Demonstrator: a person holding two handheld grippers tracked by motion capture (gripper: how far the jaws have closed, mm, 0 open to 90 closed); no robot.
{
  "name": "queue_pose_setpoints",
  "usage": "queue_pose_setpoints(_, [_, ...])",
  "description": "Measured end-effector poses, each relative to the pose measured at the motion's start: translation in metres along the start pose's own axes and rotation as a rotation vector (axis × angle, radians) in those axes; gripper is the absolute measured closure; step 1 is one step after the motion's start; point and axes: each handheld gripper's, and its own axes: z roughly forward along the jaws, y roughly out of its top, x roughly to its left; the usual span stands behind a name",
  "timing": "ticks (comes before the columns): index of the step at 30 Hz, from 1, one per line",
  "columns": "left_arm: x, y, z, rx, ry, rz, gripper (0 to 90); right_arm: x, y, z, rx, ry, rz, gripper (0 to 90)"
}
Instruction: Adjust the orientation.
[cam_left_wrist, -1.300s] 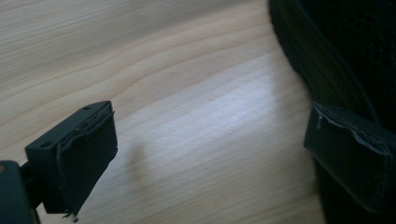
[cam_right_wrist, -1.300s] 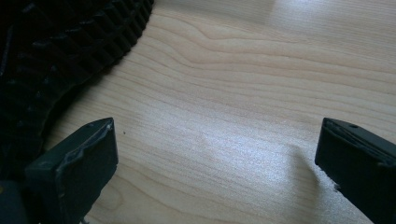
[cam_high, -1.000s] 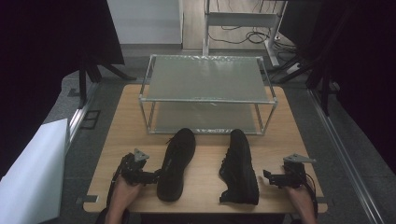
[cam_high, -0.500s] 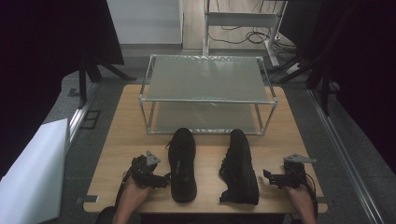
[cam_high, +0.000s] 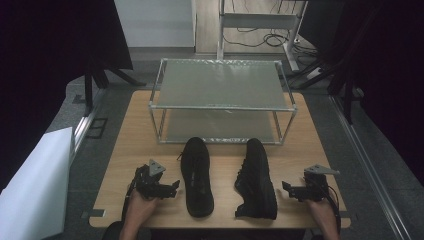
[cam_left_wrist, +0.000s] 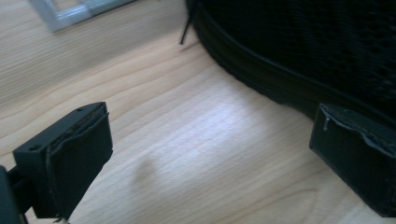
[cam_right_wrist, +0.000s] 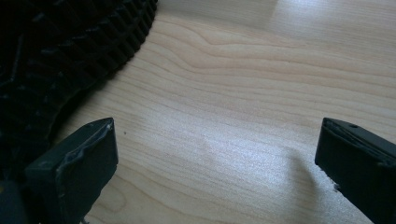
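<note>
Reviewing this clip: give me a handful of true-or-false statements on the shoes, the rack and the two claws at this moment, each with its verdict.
1. Two black shoes lie on the wooden table, in front of the rack. True: the left shoe and the right shoe lie side by side.
2. One shoe already sits on the rack's top shelf. False: both shelves hold no shoe.
3. The left claw is shut on a shoe. False: its jaws stand wide apart beside the left shoe, with bare wood between them.
4. The right claw is open. True: its jaws stand apart over the table, next to the right shoe's sole.
5. The right shoe lies tipped on its side. True: its treaded sole faces the right claw.
</note>
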Motion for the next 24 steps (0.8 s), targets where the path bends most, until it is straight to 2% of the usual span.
queue_pose_setpoints(2, [0.005,-0.002,0.000,0.005,0.012,-0.016,0.0,0.000,0.001,-0.001,-0.004,0.002,0.002,0.0])
queue_pose_setpoints(8, [0.009,-0.004,0.001,0.013,0.033,-0.019,0.0,0.004,0.005,-0.006,-0.024,0.017,-0.005,0.0])
queue_pose_setpoints(20, [0.011,-0.006,0.002,0.019,0.031,-0.028,0.0,0.017,0.022,-0.022,-0.043,0.052,-0.033,0.0])
queue_pose_setpoints(24, [0.011,-0.006,0.003,0.022,0.028,-0.034,0.0,0.027,0.033,-0.028,-0.044,0.070,-0.056,0.0])
